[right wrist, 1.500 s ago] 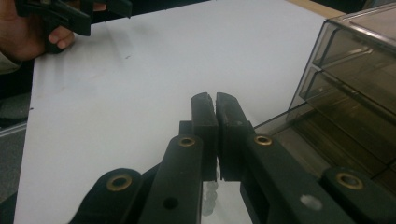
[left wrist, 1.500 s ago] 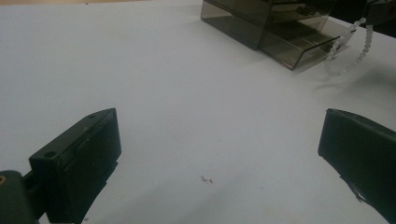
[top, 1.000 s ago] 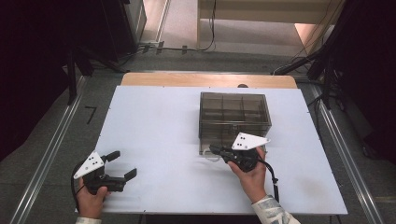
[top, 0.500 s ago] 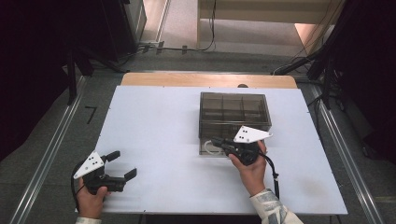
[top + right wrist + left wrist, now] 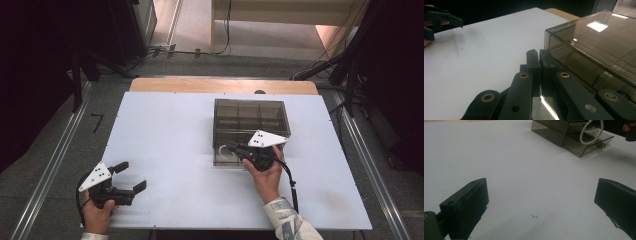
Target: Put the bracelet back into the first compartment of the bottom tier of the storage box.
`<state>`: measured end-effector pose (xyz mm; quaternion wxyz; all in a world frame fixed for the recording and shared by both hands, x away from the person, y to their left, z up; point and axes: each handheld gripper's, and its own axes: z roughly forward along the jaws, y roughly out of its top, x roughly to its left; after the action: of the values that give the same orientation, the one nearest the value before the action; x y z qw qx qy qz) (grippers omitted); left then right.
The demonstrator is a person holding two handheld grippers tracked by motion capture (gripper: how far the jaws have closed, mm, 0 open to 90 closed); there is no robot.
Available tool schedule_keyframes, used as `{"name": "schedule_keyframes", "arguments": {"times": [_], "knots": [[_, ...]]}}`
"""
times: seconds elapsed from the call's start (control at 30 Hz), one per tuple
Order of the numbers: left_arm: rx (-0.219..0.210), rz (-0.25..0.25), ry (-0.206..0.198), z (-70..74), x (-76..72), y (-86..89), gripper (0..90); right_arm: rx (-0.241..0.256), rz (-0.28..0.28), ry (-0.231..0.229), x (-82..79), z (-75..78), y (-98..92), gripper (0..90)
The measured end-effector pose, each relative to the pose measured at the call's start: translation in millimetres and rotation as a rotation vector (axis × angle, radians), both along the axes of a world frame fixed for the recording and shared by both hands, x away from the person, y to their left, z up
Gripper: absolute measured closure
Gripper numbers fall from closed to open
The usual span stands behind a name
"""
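1. Smoky plastic box (image 5: 249, 120) is sitting right of centre on the white counter (image 5: 165, 150), its drawer (image 5: 587, 143) pulled out, holding a bead bracelet (image 5: 591, 131).
2. Right claw (image 5: 234, 148), pressed together, has been advancing to the drawer front, probably to push it.
3. Left claw (image 5: 131, 176) is staying spread, idle, well apart.

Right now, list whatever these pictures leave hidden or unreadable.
- High view: the right claw and hand cover the drawer front.
- Right gripper view: the shut jaws hide any handle between them.
- Left gripper view: the bead bracelet is cut off by the top edge.
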<state>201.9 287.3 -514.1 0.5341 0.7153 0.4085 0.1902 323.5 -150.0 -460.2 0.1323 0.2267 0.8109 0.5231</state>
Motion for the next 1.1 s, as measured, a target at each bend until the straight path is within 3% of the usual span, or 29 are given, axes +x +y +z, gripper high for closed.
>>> {"name": "schedule_keyframes", "arguments": {"times": [0.3,0.57,0.67,0.7,1.1], "knots": [[0.0,-0.001,0.001,0.1,-0.1,0.1,0.0,-0.07,-0.013,0.042,9.1,-15.5,7.3,85.4],[0.0,-0.001,0.0,0.1,-0.3,0.2,0.0,-0.147,-0.038,0.038,12.0,-22.3,9.3,84.7],[0.0,-0.001,0.001,0.1,-0.1,0.2,0.0,-0.173,-0.059,0.045,13.6,-24.6,9.4,73.8],[0.0,-0.001,0.001,0.1,-0.2,0.2,0.0,-0.18,-0.068,0.051,14.3,-25.2,8.9,75.1],[0.0,-0.001,0.0,0.1,-0.3,0.2,0.0,-0.166,-0.065,0.065,15.9,-25.3,1.3,78.7]]}}
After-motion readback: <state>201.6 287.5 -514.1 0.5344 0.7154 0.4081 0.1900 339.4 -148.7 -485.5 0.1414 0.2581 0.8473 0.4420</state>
